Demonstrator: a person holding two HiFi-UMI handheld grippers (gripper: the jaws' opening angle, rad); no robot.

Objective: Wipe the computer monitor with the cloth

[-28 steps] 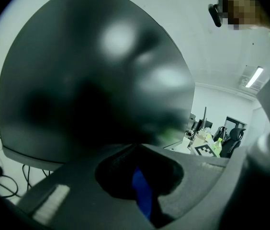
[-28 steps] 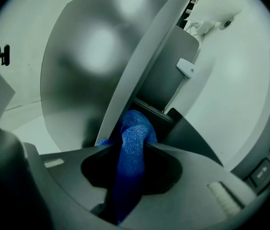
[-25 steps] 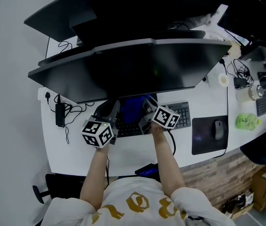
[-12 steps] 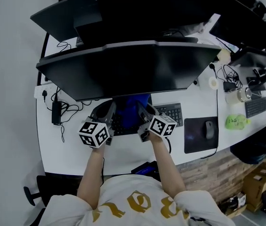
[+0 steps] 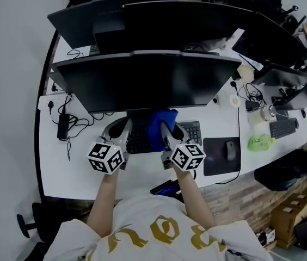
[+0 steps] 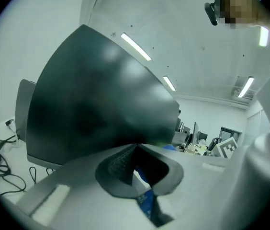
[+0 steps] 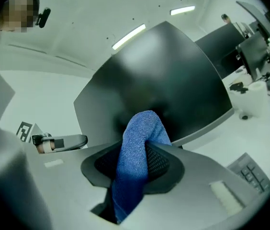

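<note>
Right gripper (image 7: 140,152): clamps the blue cloth (image 7: 142,128), fold poking past the tips, monitor (image 7: 173,75) close ahead. Left gripper (image 6: 135,147): closed, empty.

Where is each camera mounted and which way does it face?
Head view: on the head, looking steeply down at desk and monitor; forearms, left tool, right tool show.
Left gripper view: rides left tool, looks up along its shut jaws at the monitor.
Right gripper view: rides right tool, looks up past clamped blue cloth.
All three share the monitor.
</note>
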